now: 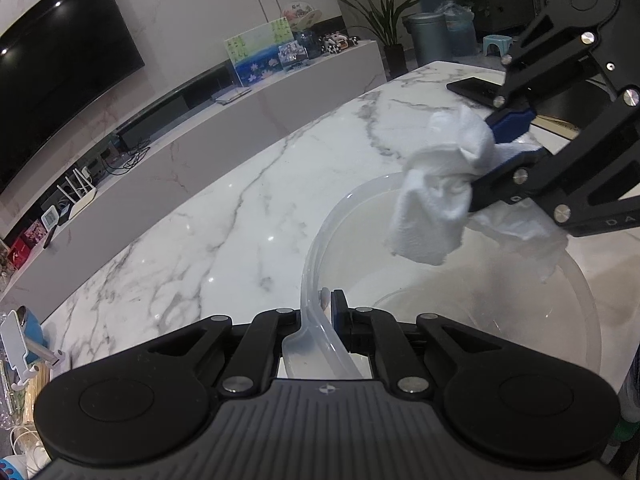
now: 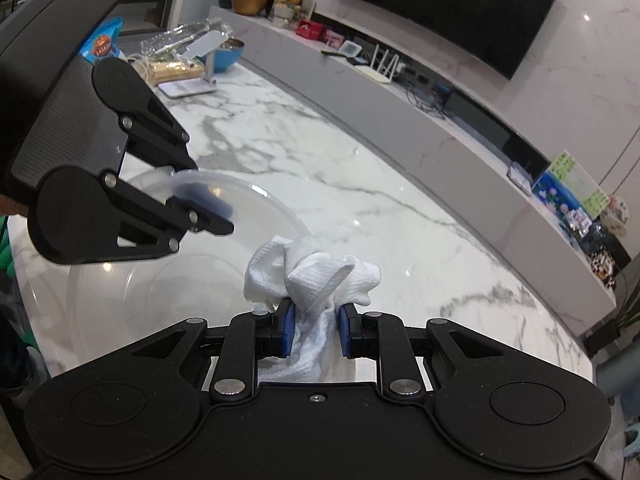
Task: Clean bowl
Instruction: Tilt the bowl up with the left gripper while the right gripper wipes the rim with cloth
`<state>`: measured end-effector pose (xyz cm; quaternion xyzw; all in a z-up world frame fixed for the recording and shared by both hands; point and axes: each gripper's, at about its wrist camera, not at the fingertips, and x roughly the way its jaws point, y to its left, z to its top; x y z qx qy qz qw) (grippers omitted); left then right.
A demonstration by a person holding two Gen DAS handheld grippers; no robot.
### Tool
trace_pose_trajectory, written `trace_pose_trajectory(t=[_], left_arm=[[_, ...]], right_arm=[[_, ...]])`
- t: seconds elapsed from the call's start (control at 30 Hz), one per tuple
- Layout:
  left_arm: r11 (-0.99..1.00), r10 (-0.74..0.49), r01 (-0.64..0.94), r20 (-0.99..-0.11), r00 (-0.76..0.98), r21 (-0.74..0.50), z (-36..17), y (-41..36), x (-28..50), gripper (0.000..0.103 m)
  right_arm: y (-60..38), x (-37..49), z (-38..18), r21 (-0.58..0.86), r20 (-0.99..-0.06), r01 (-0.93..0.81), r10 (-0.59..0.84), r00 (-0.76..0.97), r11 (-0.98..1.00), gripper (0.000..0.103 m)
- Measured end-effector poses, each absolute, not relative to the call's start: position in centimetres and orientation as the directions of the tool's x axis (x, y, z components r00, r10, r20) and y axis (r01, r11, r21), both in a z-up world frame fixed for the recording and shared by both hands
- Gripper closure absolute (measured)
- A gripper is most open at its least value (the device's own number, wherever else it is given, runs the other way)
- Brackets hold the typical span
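Note:
A clear plastic bowl (image 1: pixel 460 300) sits on the white marble table (image 1: pixel 224 216). My left gripper (image 1: pixel 326 312) is shut on the bowl's near rim and holds it. My right gripper (image 1: pixel 496 148) comes in from the upper right, shut on a crumpled white paper towel (image 1: pixel 436 204) that hangs just above the bowl's far side. In the right wrist view the right gripper (image 2: pixel 316 328) pinches the towel (image 2: pixel 308 276) between its blue pads, with the bowl (image 2: pixel 160 280) to the left and the left gripper (image 2: pixel 208 208) on its rim.
A black phone (image 1: pixel 476 90) lies on the far part of the table. A phone stand (image 2: pixel 200 68), a blue bowl (image 2: pixel 228 56) and snack bags stand at the table's other end. A TV console with a TV (image 1: pixel 52 76) runs alongside the table.

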<state>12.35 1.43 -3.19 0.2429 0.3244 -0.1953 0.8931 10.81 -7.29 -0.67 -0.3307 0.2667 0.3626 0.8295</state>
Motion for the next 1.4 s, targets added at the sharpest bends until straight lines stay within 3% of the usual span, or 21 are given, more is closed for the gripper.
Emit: trace_pose_trajectory(t=[0.7, 1.4], left_arm=[[0.811, -0.176, 0.49, -0.667, 0.724, 0.318, -2.8, 1.7, 13.1, 0.097], [0.781, -0.175, 0.52, -0.679, 0.713, 0.345, -3.5, 1.4, 12.2, 0.096]], right_arm=[[-9.6, 8.1, -1.8, -0.26, -0.783, -0.823, 0.388, 0.486, 0.505, 0.084], [-9.2, 8.9, -1.4, -0.288, -0.762, -0.805, 0.386, 0.52, 0.518, 0.084]])
